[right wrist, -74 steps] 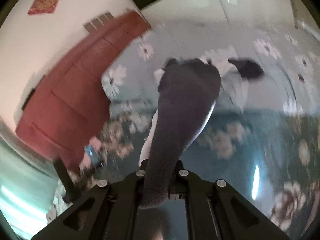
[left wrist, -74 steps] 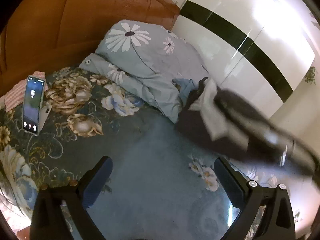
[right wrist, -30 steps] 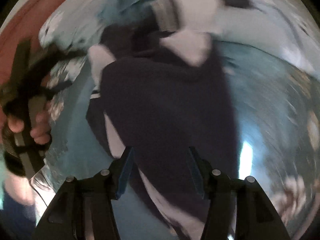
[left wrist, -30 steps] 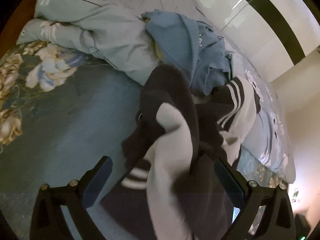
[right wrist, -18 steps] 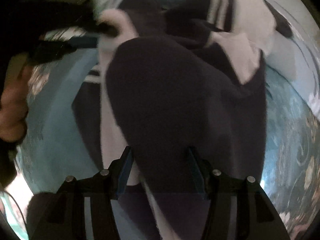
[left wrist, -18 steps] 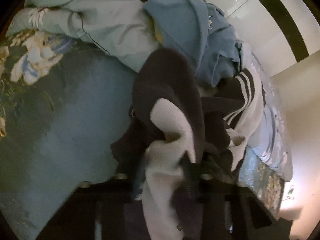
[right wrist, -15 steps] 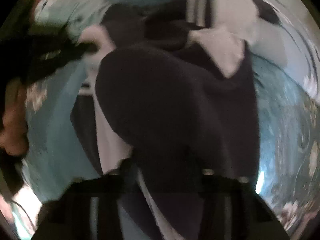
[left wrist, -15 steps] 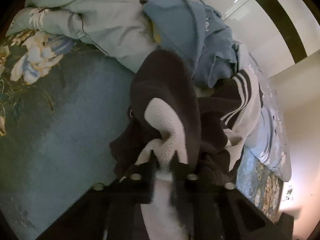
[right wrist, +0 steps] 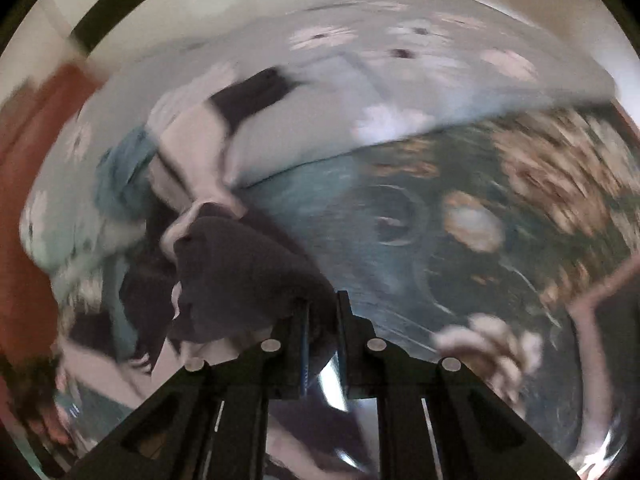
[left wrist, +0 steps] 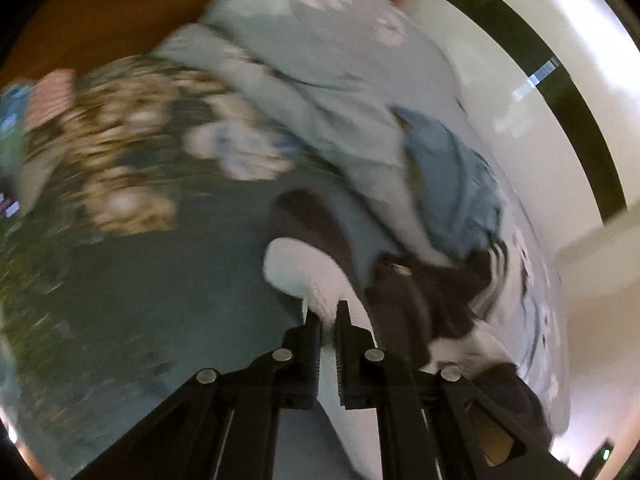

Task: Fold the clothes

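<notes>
Nearest in the left wrist view, the left gripper [left wrist: 327, 322] has its jaws drawn almost together, pinching a pale fleecy fold of the dark garment [left wrist: 404, 304]. In the right wrist view the right gripper [right wrist: 322, 312] is likewise narrowed, and dark cloth of the same garment [right wrist: 240, 276] bunches between and over its fingers. Both views are smeared by motion, so the exact seam or edge each one holds cannot be made out.

The garment looks like a thick, fleece-lined piece, dark outside and whitish inside, with striped trim [left wrist: 494, 276] on one part. By its look it is soft and limp, with some weight, and not at all fragile or slippery. It should sag between two holds and drag its loose part along the bed. A firm pinch on a hem, cuff or shoulder edge would probably serve better than a grab at the bulky middle.

Beyond the grippers, the rest of the garment lies crumpled on the teal floral bedspread [left wrist: 160, 280], touching a heap made of a blue garment [left wrist: 452, 192] and the pale daisy-print quilt [left wrist: 320, 76]. It is not yet spread flat, so folding seems barely begun.

Farther off stand a wooden headboard [left wrist: 120, 12] and a white wardrobe [left wrist: 500, 92]. No basket or box shows.
</notes>
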`<state>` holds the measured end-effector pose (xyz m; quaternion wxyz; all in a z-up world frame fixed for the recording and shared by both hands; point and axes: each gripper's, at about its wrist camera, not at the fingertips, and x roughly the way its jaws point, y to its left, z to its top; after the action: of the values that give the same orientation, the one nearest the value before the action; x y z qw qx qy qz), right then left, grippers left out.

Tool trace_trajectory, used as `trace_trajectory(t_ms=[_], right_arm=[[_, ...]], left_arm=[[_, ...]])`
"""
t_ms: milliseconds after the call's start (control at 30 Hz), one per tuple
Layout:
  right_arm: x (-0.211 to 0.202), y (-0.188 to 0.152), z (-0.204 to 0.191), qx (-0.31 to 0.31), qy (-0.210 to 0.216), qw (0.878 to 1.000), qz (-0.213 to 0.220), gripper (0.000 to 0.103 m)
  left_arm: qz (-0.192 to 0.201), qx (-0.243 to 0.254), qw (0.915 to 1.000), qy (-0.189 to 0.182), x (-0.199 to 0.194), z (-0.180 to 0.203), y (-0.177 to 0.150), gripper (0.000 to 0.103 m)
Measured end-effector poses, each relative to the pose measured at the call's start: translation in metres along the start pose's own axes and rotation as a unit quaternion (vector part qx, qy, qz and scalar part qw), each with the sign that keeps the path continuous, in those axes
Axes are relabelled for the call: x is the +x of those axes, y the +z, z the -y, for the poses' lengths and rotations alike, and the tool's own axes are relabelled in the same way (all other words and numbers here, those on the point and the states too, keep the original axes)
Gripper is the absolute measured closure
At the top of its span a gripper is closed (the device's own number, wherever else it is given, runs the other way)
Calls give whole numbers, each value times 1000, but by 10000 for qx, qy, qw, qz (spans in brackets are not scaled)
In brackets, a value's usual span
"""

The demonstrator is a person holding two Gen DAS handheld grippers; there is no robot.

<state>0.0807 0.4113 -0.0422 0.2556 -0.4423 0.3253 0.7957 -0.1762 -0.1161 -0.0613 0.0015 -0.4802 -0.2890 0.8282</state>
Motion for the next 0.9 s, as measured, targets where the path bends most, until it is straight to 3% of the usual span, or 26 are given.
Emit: trace_trajectory(t_ms=[167,267,333,467,600,733,900], right_arm=[[-23,-19,51,829,76,9964,-143,92],[-27,-37,53,972,126,9950,-189,93],[-36,-47,58,1054,136,9941,-198,100],[-49,-64,70,1044,239,9939,-264,100],[-52,-73,84,1165,269,9925,-274,100],[-44,-69,81,1128,347,9923,-369,100],[-15,-50,45,672,405,9951,-594,100]], left_arm=[[51,-531,9985,149,-27,-50,-11,97],[203,-534,9983,148,-42,-55,-6,97],[374,-483,9981,99,-53,-53,5,97],[782,-192,9967,103,-79,-46,34,97],[955,-201,9949,254,-88,-53,47,97],[760,-437,9945,577,-72,-82,37,97],[389,-579,9929,968,-45,-117,19,97]])
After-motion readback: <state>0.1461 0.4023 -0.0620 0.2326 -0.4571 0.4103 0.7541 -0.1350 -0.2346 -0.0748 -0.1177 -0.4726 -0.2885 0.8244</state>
